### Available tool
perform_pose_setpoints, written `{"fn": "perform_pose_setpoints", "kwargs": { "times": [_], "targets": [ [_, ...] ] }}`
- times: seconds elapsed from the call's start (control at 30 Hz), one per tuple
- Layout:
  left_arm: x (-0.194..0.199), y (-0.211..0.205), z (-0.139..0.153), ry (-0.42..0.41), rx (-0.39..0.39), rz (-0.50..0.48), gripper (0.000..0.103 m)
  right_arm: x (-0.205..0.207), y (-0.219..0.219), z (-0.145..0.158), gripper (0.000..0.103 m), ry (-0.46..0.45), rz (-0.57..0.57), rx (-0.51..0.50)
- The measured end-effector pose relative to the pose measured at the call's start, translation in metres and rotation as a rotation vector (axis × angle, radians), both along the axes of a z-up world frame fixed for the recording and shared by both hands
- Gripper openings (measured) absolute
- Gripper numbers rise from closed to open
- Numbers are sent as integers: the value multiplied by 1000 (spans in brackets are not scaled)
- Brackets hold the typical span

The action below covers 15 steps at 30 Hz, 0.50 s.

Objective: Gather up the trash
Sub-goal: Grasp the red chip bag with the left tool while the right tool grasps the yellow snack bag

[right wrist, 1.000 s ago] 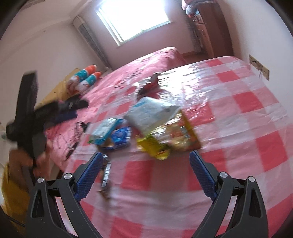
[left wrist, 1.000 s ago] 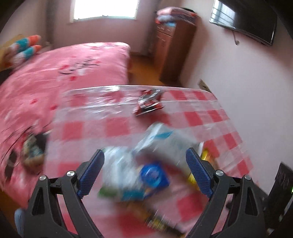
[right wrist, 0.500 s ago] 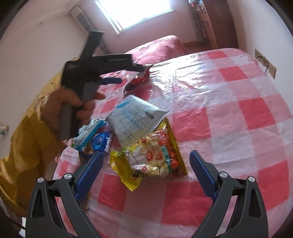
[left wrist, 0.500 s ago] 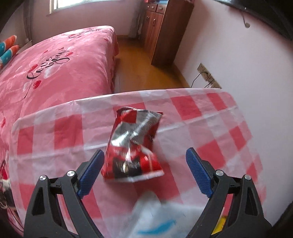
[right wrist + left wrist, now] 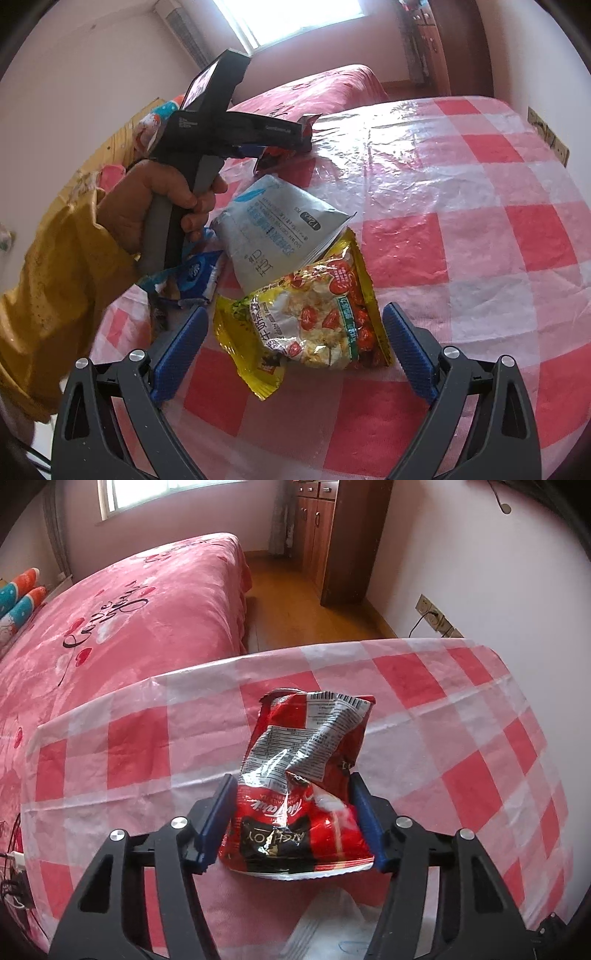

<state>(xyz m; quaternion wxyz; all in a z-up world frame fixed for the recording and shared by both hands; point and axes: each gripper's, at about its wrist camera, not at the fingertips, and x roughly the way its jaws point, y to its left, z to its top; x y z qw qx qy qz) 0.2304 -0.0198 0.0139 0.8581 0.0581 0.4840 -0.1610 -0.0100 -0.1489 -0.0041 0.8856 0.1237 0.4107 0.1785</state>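
The left hand-held gripper is closing on a crumpled red snack bag that lies on the desk near its far edge, both blue pads against the bag's sides. Only the right wrist view shows the person's hand in a yellow sleeve working that tool. The right hand-held gripper stands wide open and empty, astride a yellow snack bag with a white pouch and a blue packet just beyond.

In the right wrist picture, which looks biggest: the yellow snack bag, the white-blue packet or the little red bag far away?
1. yellow snack bag, though it is nearest
2. white-blue packet, nearly alike
3. red bag, farthest, partly hidden
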Motion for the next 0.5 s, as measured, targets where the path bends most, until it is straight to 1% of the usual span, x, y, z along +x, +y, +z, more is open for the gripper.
{"fn": "perform_pose_setpoints", "kwargs": {
  "times": [0.17, 0.33, 0.4, 0.5],
  "targets": [
    [-16, -3, 0, -2, 3, -24, 62, 0, 10, 0, 97, -7, 20, -79],
    [-35, -3, 0, 11, 4, -37, 61, 0, 11, 0, 94, -14, 16, -104],
    [-43, -2, 1, 14, 1, -34, 61, -3, 13, 1, 82, -21, 4, -131],
    [-56, 1, 1, 17, 0, -31, 59, -4, 11, 0, 78, -22, 1, -127]
  ]
}}
